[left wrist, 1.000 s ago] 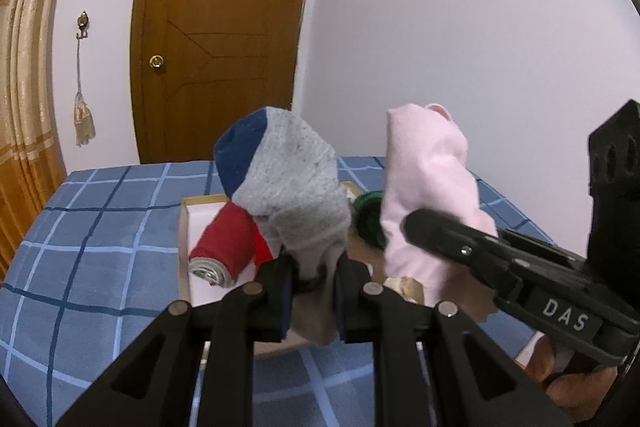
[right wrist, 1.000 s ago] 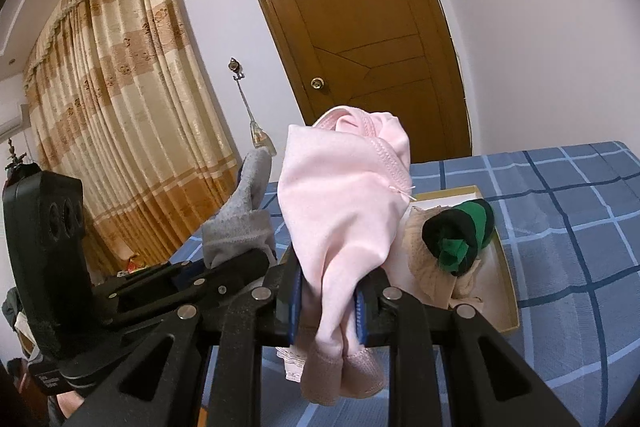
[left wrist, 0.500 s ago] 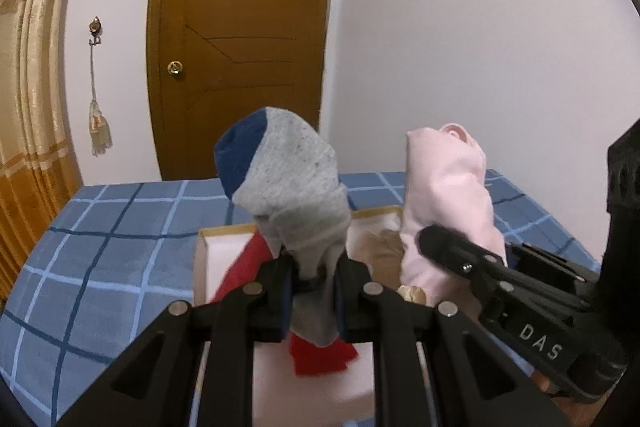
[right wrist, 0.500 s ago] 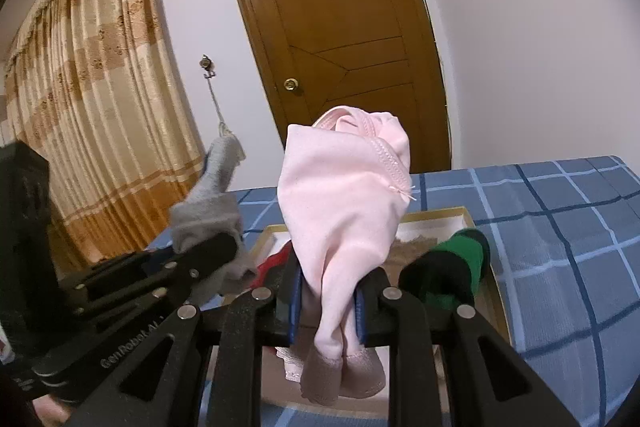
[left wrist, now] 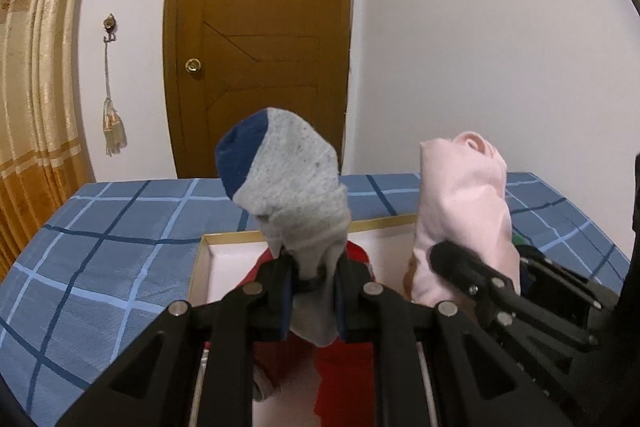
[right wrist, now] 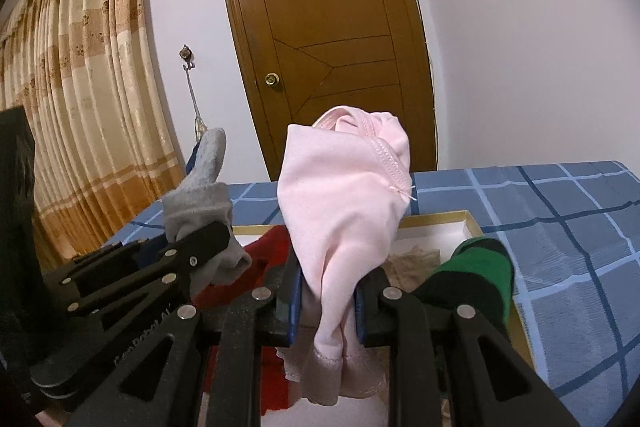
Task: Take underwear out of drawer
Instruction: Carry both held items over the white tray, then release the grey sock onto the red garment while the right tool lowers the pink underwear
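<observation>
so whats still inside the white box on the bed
In the box: a red garment, a beige lacy piece and a green-and-black roll. The held pink underwear and grey sock cover the rest.

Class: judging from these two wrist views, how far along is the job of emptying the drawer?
Done: two pieces are lifted. In hand: the left gripper is shut on a grey garment; the right gripper is shut on a pink garment, both above the drawer. Left: a red piece, a green-black roll and a beige piece remain inside.
</observation>
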`<state>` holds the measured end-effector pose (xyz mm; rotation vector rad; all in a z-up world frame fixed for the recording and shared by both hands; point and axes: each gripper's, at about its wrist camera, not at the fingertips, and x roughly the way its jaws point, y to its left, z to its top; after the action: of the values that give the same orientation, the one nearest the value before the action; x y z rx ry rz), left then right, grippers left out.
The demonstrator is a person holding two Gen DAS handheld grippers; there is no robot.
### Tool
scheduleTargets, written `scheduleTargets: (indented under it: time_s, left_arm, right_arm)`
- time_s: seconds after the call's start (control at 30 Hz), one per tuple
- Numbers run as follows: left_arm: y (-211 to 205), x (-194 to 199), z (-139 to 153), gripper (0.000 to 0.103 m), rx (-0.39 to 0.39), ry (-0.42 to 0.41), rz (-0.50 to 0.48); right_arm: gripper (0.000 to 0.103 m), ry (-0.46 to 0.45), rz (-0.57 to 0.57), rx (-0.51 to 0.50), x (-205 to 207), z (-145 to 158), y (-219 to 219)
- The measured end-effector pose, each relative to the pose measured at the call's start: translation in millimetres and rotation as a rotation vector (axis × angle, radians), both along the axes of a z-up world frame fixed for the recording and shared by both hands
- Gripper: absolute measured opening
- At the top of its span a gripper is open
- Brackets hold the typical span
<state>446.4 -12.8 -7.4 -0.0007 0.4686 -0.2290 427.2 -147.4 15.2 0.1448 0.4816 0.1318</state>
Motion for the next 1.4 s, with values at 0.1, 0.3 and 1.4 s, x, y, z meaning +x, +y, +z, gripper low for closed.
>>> scheduleTargets:
  time_s: [0.1,0.3,1.4]
  left_arm:
    - [3,7,-6,0.014,-0.018,0.018,0.002]
    - [3,8,-7,0.014,-0.014,0.018,0.002]
    - [14,22,-14,0.099,0.021,0.131,0.146]
  right_arm:
    - [0.023,-0.013,-0.015,-0.027,1,-8,2]
    - [0.023,-0.028,-0.031,-0.064,7,-9,3]
    - [0.029,0.050,-0.014,0.067,18,-21,-14]
